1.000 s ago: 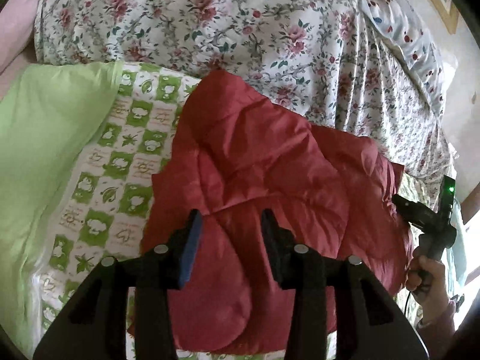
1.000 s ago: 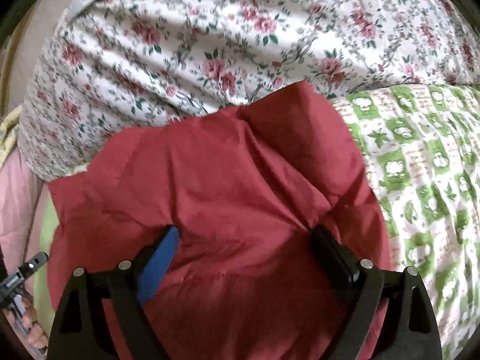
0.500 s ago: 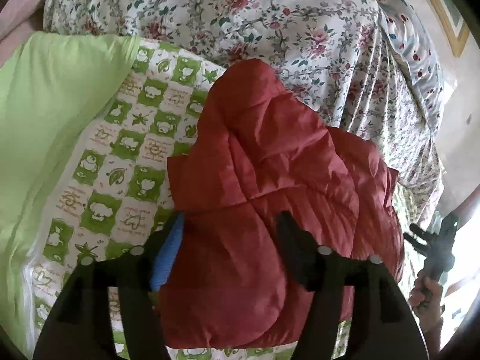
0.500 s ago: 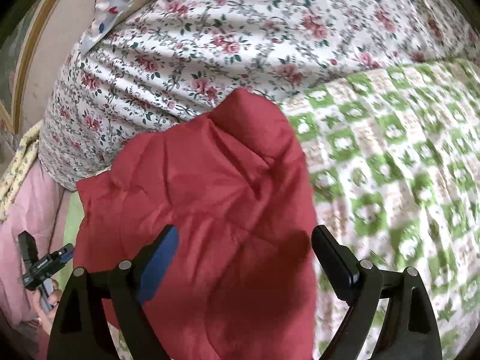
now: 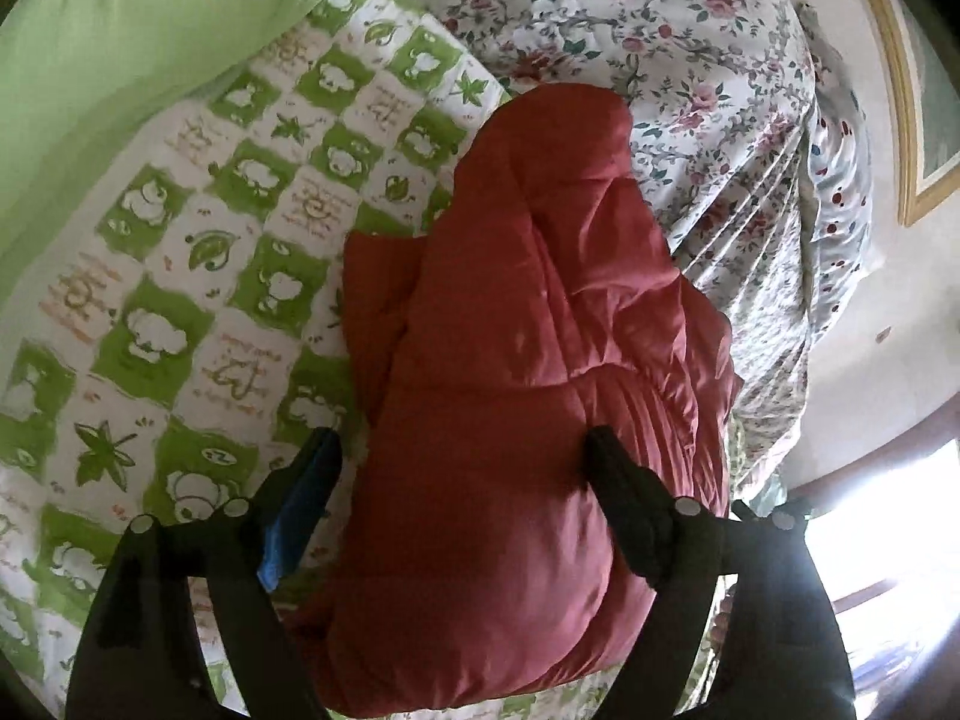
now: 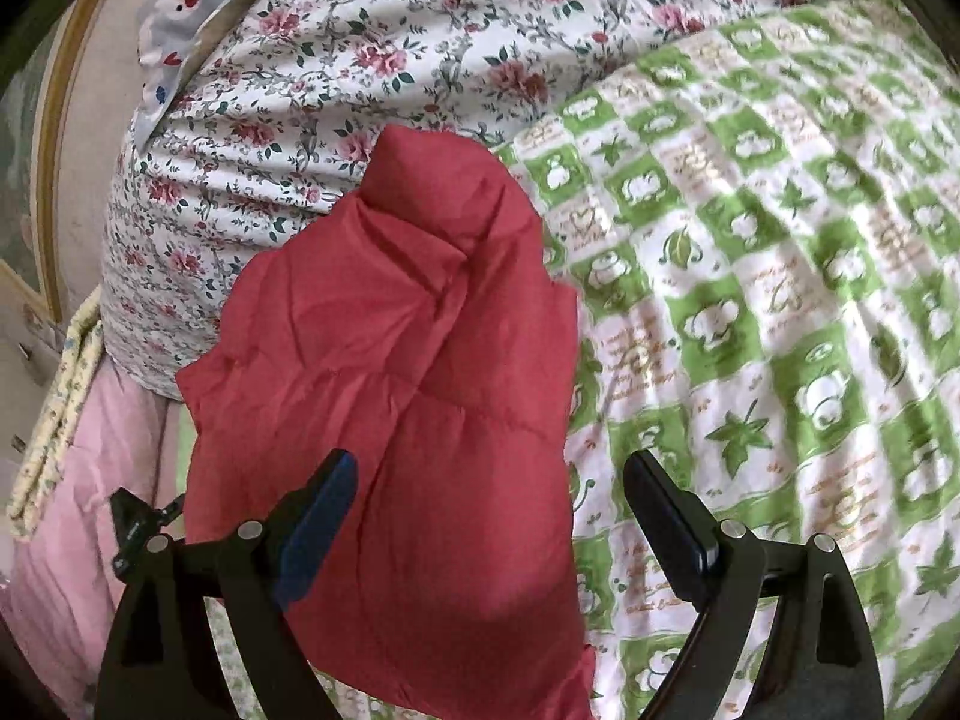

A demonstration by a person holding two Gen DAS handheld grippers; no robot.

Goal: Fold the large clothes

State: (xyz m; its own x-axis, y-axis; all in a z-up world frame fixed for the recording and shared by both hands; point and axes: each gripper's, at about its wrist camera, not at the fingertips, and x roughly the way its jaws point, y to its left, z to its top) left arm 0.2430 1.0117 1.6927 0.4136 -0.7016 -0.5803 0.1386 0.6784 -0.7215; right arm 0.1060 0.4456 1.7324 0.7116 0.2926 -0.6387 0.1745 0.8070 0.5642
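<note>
The left hand-held gripper (image 5: 462,468) was matte black plastic: two angular fingers on triangulated arms, silver pivot screws at the joints, one pad faced in blue, the other black. The right hand-held gripper (image 6: 489,495) was of identical build, with the same blue and black pads (image 6: 669,516).

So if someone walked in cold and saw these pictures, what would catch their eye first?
The puffy red jacket, bundled in a folded heap in the middle of the bed, stands out at once. It lies on a green-and-white checked quilt, with a rose-print floral cover bunched behind it. Both tools hover open over it: the left tool straddles its near end, the right tool its edge.
</note>
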